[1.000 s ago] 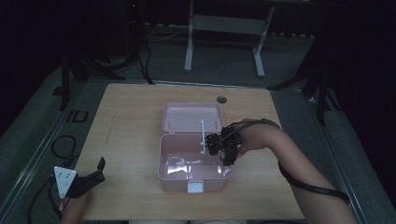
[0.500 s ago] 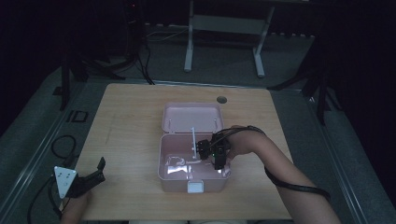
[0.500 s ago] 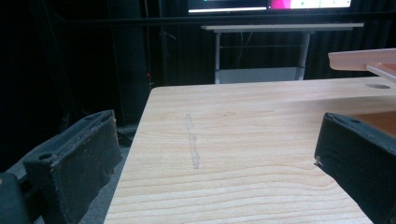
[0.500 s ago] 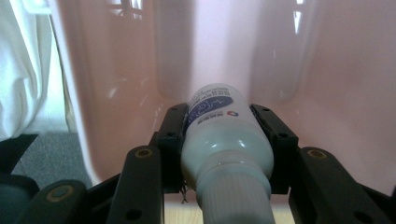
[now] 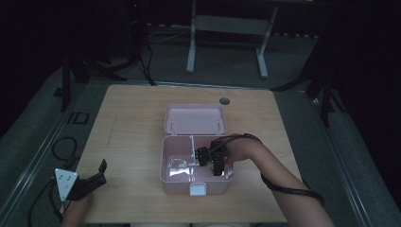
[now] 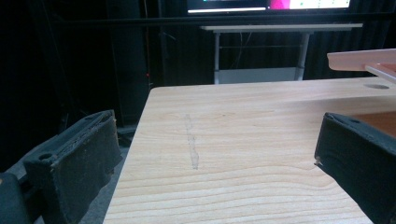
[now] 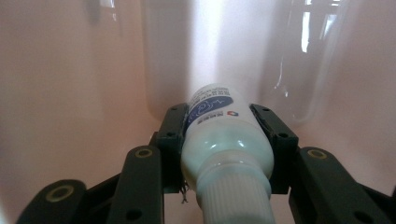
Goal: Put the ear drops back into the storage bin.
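Observation:
A pink plastic box (image 5: 170, 177) stands open in the middle of the wooden table, its lid (image 5: 194, 118) tipped back. My right gripper (image 5: 211, 162) reaches down into the box's right side and is shut on a small white bottle (image 7: 223, 135) with a blue printed label and a ribbed cap toward the camera. The bottle points at the pink inner wall (image 7: 70, 70) of the box. My left gripper (image 5: 94, 177) rests near the table's front left corner, open, with nothing between its padded fingers (image 6: 79, 158).
A round hole (image 5: 224, 100) sits in the tabletop behind the box. A white latch (image 5: 197, 189) is on the box front. Desk legs (image 5: 227, 38) stand on the floor beyond the table. Bare wood (image 6: 233, 140) lies ahead of the left gripper.
My right gripper has moved left and down from the box's right rim into the box, carrying the bottle. The left gripper has stayed put.

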`<state>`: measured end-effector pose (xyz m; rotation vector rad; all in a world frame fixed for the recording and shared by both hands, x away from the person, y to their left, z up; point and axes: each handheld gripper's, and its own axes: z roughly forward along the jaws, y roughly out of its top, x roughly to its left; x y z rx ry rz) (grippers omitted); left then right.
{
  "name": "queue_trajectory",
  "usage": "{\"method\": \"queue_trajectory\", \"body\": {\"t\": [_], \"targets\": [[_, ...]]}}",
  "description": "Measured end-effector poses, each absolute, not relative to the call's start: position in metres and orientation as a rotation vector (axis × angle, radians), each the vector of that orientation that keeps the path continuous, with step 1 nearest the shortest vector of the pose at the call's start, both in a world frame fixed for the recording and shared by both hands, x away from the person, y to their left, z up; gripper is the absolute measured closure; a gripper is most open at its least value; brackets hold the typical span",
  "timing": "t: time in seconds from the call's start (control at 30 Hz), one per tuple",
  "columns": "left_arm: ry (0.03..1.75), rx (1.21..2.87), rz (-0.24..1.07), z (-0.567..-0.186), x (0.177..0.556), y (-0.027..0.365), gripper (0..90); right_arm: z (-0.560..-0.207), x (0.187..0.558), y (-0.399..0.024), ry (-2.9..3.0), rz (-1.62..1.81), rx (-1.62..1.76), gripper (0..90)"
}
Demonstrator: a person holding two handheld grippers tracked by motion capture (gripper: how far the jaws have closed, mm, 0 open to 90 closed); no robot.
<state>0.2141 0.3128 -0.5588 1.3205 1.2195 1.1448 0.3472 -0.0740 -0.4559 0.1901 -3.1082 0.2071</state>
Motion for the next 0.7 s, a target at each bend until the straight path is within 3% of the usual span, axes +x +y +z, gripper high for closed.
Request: {"method": "queue_trajectory", "body": {"t": [0.7], "targets": [[1.217, 1.322, 1.145, -0.559, 0.214, 0.312, 0.4, -0.486, 0.351, -0.071, -3.085, 0.266, 0.167, 59.3]]}}
